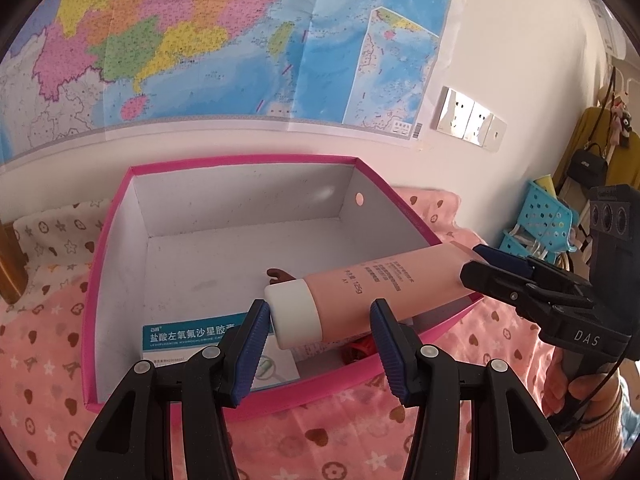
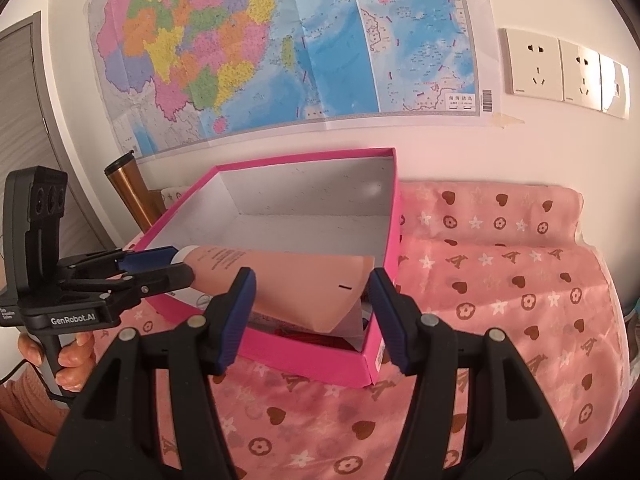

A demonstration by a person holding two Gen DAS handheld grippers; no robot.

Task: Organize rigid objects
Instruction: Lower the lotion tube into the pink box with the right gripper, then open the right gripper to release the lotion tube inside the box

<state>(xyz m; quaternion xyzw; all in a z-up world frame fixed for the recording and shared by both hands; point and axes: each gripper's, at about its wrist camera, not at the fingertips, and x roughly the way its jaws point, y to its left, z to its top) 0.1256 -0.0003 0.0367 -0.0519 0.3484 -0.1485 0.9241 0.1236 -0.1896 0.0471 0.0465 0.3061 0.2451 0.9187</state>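
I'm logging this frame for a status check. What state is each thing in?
tube: capped, held roughly level over the box's near corner.
pink box: open, no lid on it.
medicine carton: lying flat on the box floor.
right gripper: shut on the tube's crimped end.
left gripper: open, cap between its fingers.
wall sockets: nothing plugged in.

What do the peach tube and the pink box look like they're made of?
Tube: probably soft plastic, with a matte peach skin and printed text; its end is crimped flat, as squeeze tubes are. Its cap looks like harder, smooth white plastic. Box: likely cardboard, bright pink outside and dull white inside, with thin straight walls, folded corners and a punched hole.
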